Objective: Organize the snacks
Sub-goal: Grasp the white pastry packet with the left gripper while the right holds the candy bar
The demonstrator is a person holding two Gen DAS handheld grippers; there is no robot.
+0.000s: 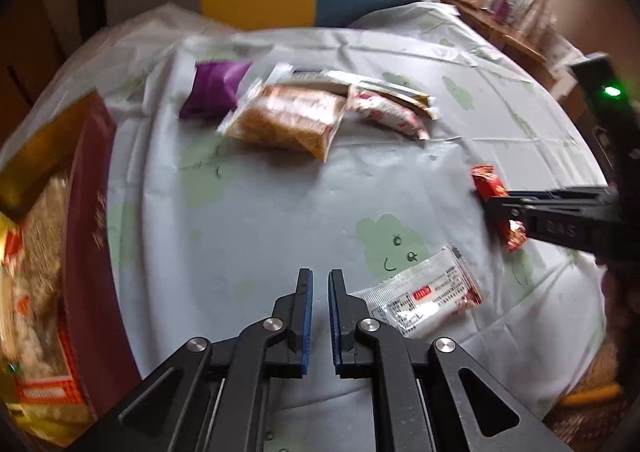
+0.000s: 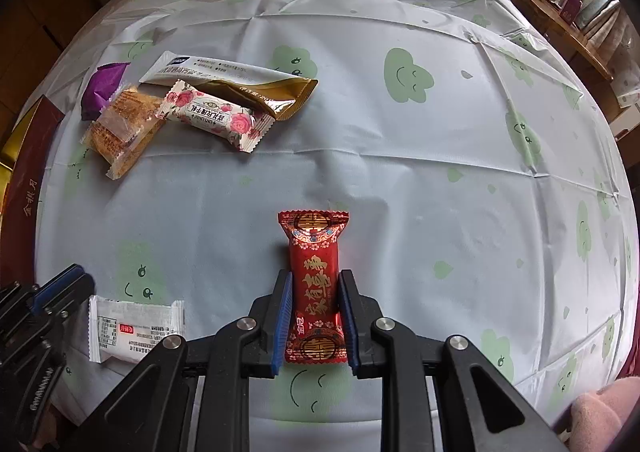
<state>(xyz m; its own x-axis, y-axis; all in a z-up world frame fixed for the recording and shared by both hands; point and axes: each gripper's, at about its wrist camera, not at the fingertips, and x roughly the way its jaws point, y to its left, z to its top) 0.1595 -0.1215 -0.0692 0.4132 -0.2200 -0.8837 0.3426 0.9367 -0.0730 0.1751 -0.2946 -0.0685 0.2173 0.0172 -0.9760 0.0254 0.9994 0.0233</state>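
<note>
The red snack packet (image 2: 316,288) with gold characters lies lengthwise between the fingers of the right hand-held gripper (image 2: 314,280), both blue pads pressed against its sides, so this tool is clamped on the packet; the packet sits at 6 o'clock in the right wrist view, low over the tabletop (image 2: 400,180), which carries a pale cloth printed with green smiling clouds. Whether the packet touches the cloth cannot be told. In the left wrist view the same red packet (image 1: 486,184) shows at 3 o'clock, held in the dark fingers coming in from the right edge. The left hand-held gripper (image 1: 320,280) holds nothing; its jaws stand nearly together with a narrow gap between the blue pads. Just beside it, at 4 o'clock, lies a white packet (image 1: 420,296) with small print and a red label, flat on the cloth; the right wrist view shows it (image 2: 134,328) at 8 o'clock. Toward 11 o'clock in the right wrist view lies a cluster: a rose-patterned packet (image 2: 214,116), overlapping a clear-wrapped brown pastry (image 2: 118,132), a long white and gold sachet (image 2: 232,82) behind them, and a purple packet (image 2: 102,88) at the far left. A dark red box (image 1: 86,236) holding wrapped snacks occupies 9 o'clock in the left wrist view.
</note>
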